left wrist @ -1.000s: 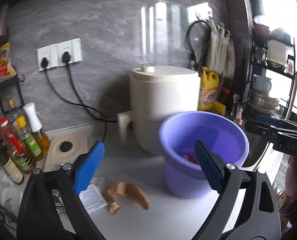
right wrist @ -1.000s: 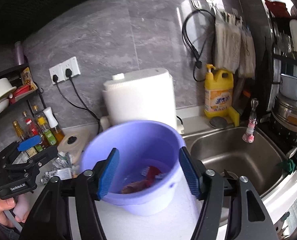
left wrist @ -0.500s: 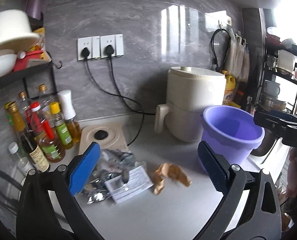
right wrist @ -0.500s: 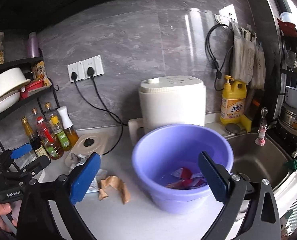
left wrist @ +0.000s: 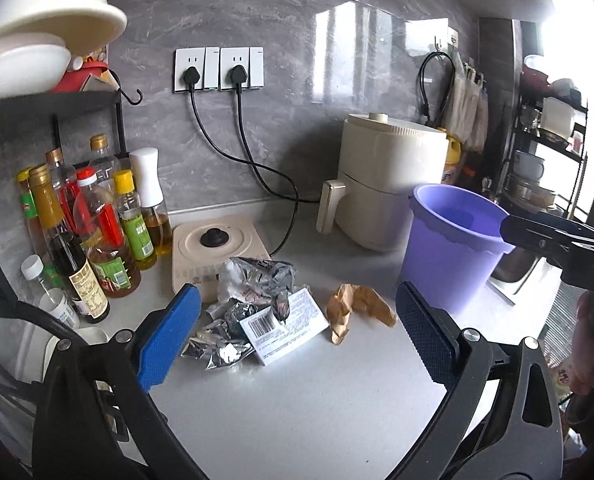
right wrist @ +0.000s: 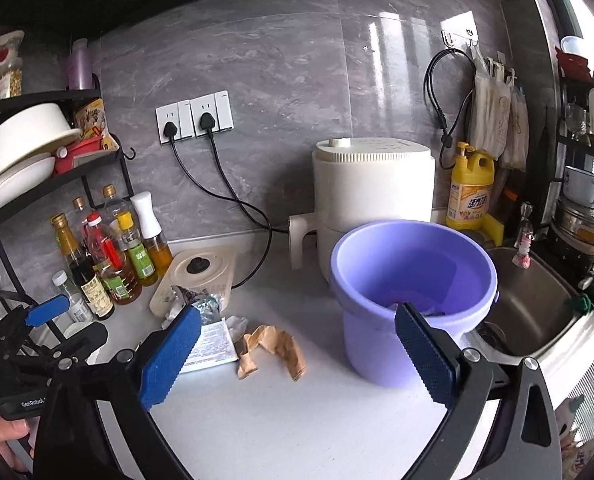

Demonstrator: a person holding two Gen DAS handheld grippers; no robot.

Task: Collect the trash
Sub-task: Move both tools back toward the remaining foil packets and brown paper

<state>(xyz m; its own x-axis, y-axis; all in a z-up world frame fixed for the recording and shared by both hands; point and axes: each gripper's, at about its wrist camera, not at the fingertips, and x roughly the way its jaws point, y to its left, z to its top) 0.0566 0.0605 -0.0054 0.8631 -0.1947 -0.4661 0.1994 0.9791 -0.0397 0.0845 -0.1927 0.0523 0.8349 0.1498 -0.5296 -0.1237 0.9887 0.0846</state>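
Note:
A purple bucket stands on the white counter, also in the right wrist view, with some trash barely visible inside. On the counter lie crumpled brown paper, a white printed box and crumpled silver foil wrappers. My left gripper is open and empty, hovering just short of the pile. My right gripper is open and empty, in front of the bucket and the brown paper.
A cream air fryer stands behind the bucket. Sauce bottles crowd the left beside a cream hotplate. A sink lies right of the bucket, with a yellow detergent bottle behind. Two black cords hang from wall sockets.
Both grippers pulled back from the bucket. The left one swung left and now faces the trash pile. The right one opened wider and moved away from the bucket rim.

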